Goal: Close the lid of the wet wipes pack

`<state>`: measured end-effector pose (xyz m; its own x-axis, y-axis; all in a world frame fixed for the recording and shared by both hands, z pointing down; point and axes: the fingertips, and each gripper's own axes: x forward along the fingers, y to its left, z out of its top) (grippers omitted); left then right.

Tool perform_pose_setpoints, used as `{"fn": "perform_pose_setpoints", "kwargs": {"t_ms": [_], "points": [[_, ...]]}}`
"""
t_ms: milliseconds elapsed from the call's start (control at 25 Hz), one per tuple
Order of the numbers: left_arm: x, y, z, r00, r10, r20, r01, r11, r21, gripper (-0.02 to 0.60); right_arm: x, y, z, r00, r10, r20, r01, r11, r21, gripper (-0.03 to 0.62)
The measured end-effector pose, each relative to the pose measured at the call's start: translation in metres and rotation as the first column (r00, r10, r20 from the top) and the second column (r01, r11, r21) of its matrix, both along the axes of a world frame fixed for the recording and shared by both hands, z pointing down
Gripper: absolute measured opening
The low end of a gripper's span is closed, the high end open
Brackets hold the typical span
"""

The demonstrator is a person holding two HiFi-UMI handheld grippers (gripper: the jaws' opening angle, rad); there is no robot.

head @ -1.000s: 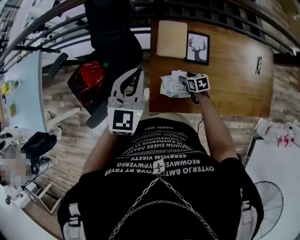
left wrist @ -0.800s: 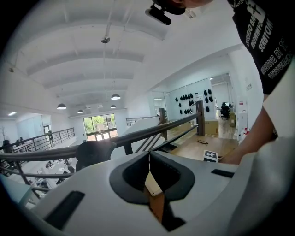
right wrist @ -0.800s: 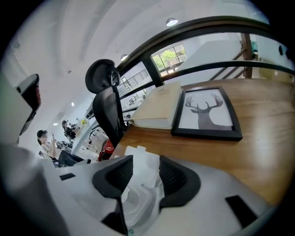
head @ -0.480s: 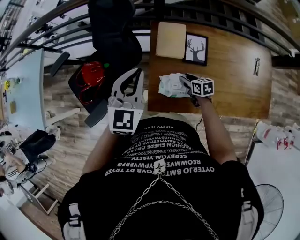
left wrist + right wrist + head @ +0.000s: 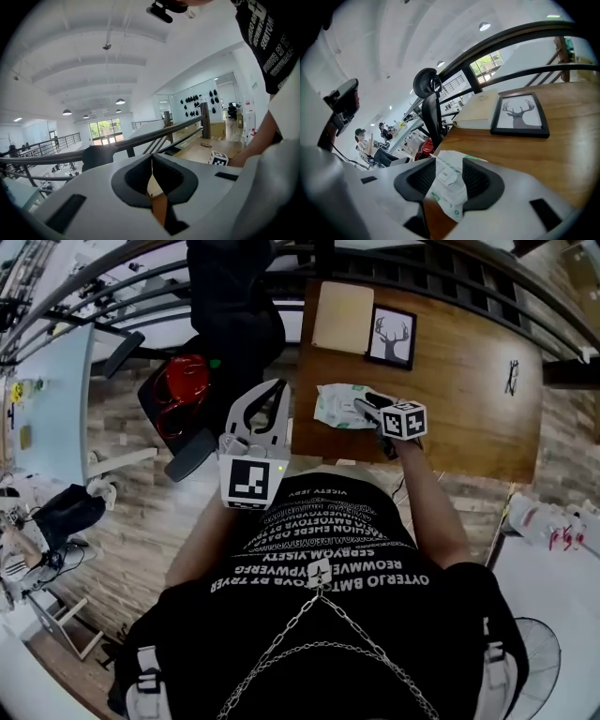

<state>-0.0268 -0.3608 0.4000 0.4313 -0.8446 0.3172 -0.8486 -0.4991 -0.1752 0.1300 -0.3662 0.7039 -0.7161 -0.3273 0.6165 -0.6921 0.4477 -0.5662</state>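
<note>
The wet wipes pack, white with green print, lies near the left front of the wooden table. Its white lid flap lies flat. My right gripper reaches over the pack's right end. In the right gripper view the crumpled pack fills the gap at my right gripper, with both pads against it. The jaws have just closed in and then eased slightly wider around it. My left gripper hovers off the table's left edge; in the left gripper view my left gripper is shut on nothing.
A framed deer picture and a beige book lie at the back of the table, and spectacles at its right. A black office chair and a red bag stand left of it. A railing runs behind.
The right gripper has risen and drawn back a little toward me. The pack's white flap, raised a second ago, now lies flat. The left gripper has drifted slightly.
</note>
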Motion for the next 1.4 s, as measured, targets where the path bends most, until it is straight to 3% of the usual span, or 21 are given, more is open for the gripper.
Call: {"fn": "perform_pose_setpoints", "kwargs": {"t_ms": [320,480,600,760,1200,1400], "points": [[0.000,0.027,0.007,0.999,-0.050,0.007,0.050,0.999,-0.017,0.029,-0.010,0.023,0.002,0.992,-0.125,-0.020,0.125,0.992,0.012,0.193],[0.002,0.039,0.010,0.998,-0.062,0.012,0.062,0.998,-0.024,0.029,-0.017,0.026,-0.003,0.991,-0.123,0.044,0.123,0.992,-0.006,0.191],[0.003,0.046,0.017,0.997,-0.075,0.011,0.076,0.996,-0.043,0.029,-0.022,0.027,-0.001,0.990,-0.109,0.093,0.112,0.993,-0.030,0.107],[0.008,0.053,0.027,0.996,-0.090,0.003,0.090,0.994,-0.064,0.029,-0.022,0.024,0.006,0.992,-0.087,0.087,0.091,0.995,-0.040,0.052],[0.023,0.054,0.045,0.995,-0.101,-0.023,0.099,0.991,-0.087,0.029,-0.025,0.031,0.034,0.973,-0.196,-0.122,0.198,0.980,0.006,0.023],[0.024,0.056,0.051,0.994,-0.109,-0.030,0.106,0.989,-0.101,0.029,-0.028,0.033,0.038,0.918,-0.270,-0.289,0.302,0.950,0.072,0.017]]}}
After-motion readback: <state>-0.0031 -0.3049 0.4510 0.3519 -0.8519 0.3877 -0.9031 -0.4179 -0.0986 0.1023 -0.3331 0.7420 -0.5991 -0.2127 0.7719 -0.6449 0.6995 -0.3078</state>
